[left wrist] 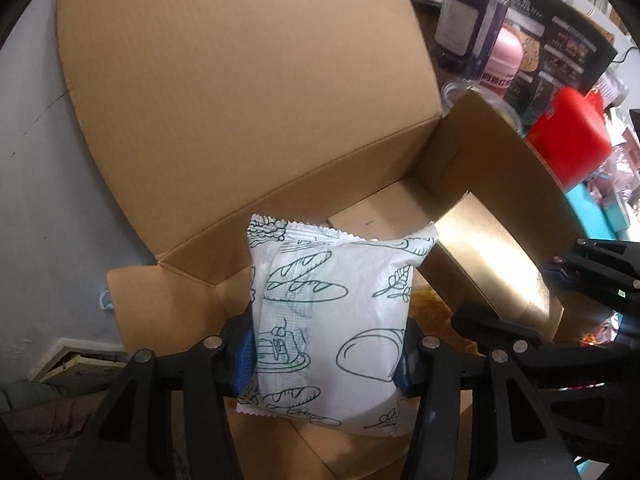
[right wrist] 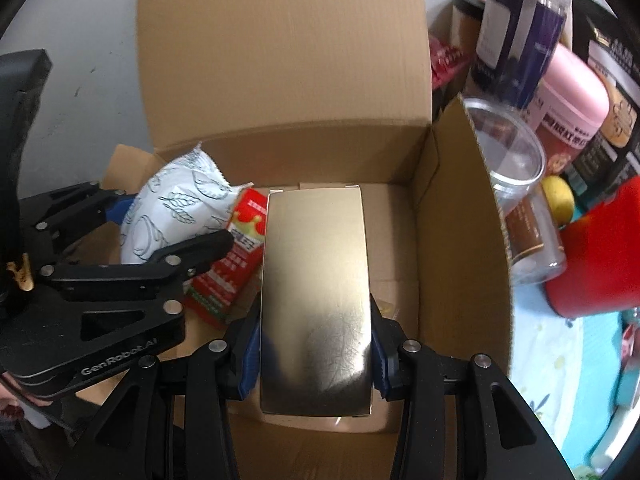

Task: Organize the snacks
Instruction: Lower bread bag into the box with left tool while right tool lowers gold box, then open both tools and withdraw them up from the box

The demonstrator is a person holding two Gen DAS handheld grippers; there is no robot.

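A: Your left tongs (left wrist: 324, 354) grip the white bread packet (left wrist: 328, 320), blue pads pressed to its two sides. It hangs over the open cardboard box (left wrist: 240, 120), near the box's left side.

B: And your right tongs (right wrist: 316, 354) are clamped on the gold box (right wrist: 316, 300), one pad on each long edge. It too hangs over the cardboard box, towards the middle, to the right of the bread packet.

A: A red snack pack (right wrist: 232, 256) lies inside the box, between the two held things.

B: The box's rear flap stands up. To its right on the counter stand a clear tub (right wrist: 516, 184), a pink-lidded jar (right wrist: 568, 112), a dark-labelled jar (right wrist: 516, 40) and a red container (right wrist: 600, 256).
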